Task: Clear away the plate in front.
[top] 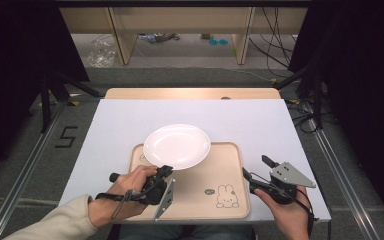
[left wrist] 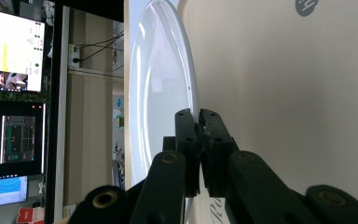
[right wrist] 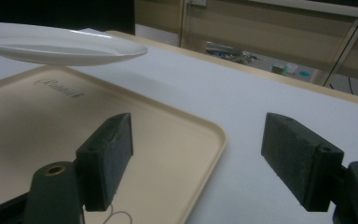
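The left gripper (top: 166,172) has its jaws clamped on the near rim of a white plate (top: 177,146), holding it clear of the tray (top: 230,170); in the right gripper view the plate (right wrist: 60,44) hangs above the tray's far corner with a gap beneath it. In the left gripper view the two black jaws meet on the thin edge of the plate (left wrist: 161,93), with the tray behind.

The tray is pale beige and lies at the near edge of a white table (top: 260,120). It carries a small drawing of a rabbit (top: 226,196) near its right front corner and a little round mark just left of it. In the right gripper view the script word "Rabbit" (right wrist: 58,87) is printed on the tray under the plate.

The right gripper (top: 256,170) rests at the tray's right edge, jaws wide apart with nothing between them.

A handwritten "5" (top: 66,136) marks the floor left of the table.
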A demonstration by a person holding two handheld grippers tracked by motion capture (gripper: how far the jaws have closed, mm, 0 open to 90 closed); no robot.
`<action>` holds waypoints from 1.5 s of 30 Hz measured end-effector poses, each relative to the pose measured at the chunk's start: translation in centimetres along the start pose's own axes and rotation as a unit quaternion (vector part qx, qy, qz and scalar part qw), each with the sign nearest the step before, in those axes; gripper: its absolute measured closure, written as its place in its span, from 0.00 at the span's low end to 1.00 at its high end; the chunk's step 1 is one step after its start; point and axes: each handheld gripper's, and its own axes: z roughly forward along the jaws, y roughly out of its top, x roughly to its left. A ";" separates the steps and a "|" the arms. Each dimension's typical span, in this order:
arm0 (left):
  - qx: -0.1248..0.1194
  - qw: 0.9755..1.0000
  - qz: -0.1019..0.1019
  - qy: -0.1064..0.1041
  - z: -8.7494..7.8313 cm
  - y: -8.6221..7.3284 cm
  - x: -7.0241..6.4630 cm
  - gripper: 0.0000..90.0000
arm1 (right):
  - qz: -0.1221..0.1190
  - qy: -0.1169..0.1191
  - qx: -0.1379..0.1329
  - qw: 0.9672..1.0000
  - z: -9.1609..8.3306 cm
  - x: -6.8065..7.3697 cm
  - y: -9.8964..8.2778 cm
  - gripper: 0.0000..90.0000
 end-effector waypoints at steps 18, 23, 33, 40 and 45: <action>-0.006 1.000 0.004 -0.018 -0.4 0.1 -1.5 0.96 | 0.000 -0.001 0.000 1.000 0.0 0.0 0.0 0.29; -0.006 1.000 0.006 -0.022 -0.3 0.2 -1.9 0.96 | -0.001 -0.001 0.000 1.000 0.0 0.0 0.0 0.29; -0.008 0.999 0.009 -0.033 0.0 0.4 -2.5 0.96 | -0.001 -0.001 0.000 1.000 0.0 0.0 0.0 0.29; -0.009 0.999 0.011 -0.042 0.2 0.4 -2.9 0.96 | 0.000 0.000 0.000 1.000 0.0 0.0 0.0 0.29; -0.007 0.999 0.013 -0.045 0.4 0.5 -3.1 0.96 | 0.000 0.000 0.000 1.000 0.0 0.0 0.0 0.29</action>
